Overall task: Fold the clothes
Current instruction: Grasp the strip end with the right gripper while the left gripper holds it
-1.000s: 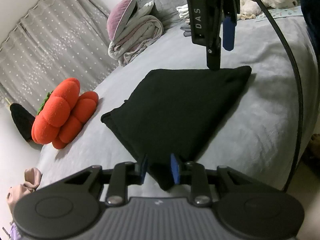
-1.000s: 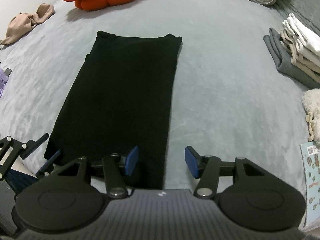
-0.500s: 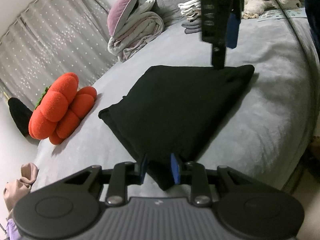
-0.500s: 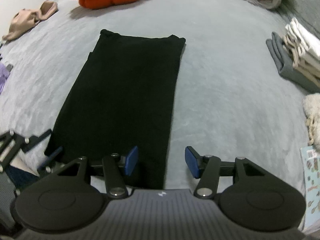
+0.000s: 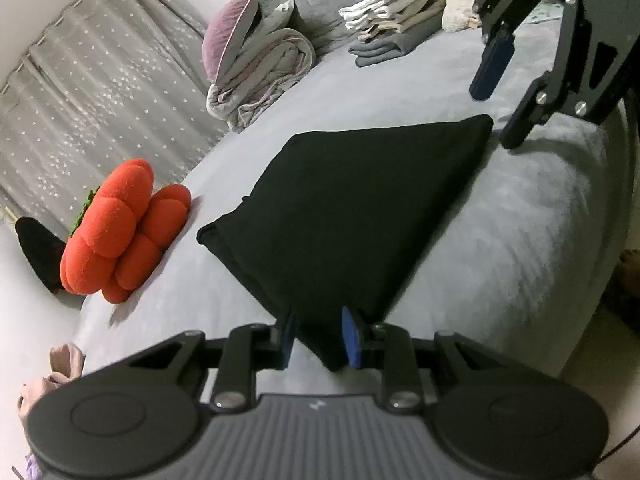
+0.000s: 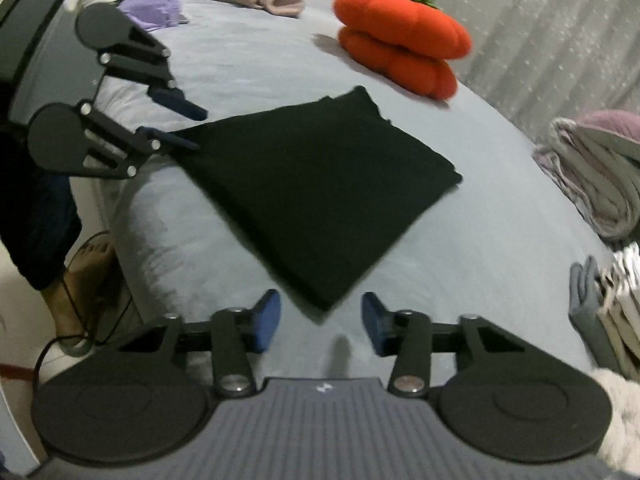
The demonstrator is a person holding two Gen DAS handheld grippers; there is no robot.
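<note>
Left wrist view: left gripper (image 5: 318,334) narrowly parted, pads clamped on the near corner of the black garment (image 5: 352,204), same grip as a second ago. Garment folded into a long strip, flat on the grey bed (image 5: 520,248), beside the orange cushion (image 5: 120,232). Right gripper (image 5: 506,96) no longer hanging over the far corner; now rolled onto its side, lower, just off that corner, with nothing between its pads. Stack of folded clothes (image 5: 396,20) far behind.

Right wrist view: whole scene tilted against a second ago, the garment (image 6: 320,200) now lying diagonally. Right gripper (image 6: 320,320) with jaws closing, the near corner just ahead of the pads, not yet pinched. Left gripper (image 6: 176,120) at the other near corner, lower finger at the cloth.

Judgement: one corner secured, second about to be taken; next likely lifting both corners and folding the strip over toward the cushion end.
</note>
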